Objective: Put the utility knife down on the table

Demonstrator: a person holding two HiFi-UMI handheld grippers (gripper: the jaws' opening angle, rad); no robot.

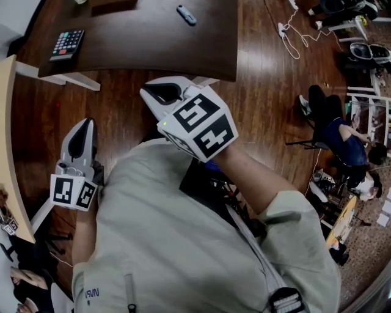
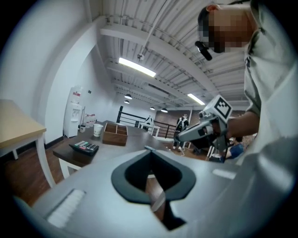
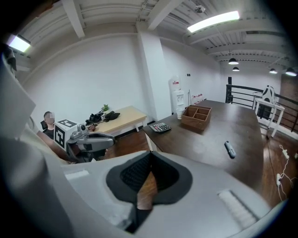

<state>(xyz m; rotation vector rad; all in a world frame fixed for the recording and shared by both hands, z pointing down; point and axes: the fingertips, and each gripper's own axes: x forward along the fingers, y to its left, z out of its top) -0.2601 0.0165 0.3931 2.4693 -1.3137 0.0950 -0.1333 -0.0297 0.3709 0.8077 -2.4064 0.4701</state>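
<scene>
Near the top edge of the head view, the slim dark-grey utility knife (image 1: 186, 14) lies flat on the dark brown wooden table (image 1: 153, 43), well apart from the black calculator (image 1: 67, 44) at the upper left. Both grippers hang lower in the frame over the reddish wooden floor (image 1: 263, 92), clear of the table, so the put-down looks done. What could go wrong from here, I judge, is a careless swing over the tabletop that knocks the knife toward an edge. The grey plastic left gripper (image 1: 85, 125) sits at the left of the frame, the matching right gripper (image 1: 149, 93) near the centre.

Left gripper view: its jaws are pressed together with nothing between them; only floor shows through the opening behind them.

Right gripper view: these jaws are likewise clenched and empty, and the knife rests alone on the table at the right of the frame.
</scene>
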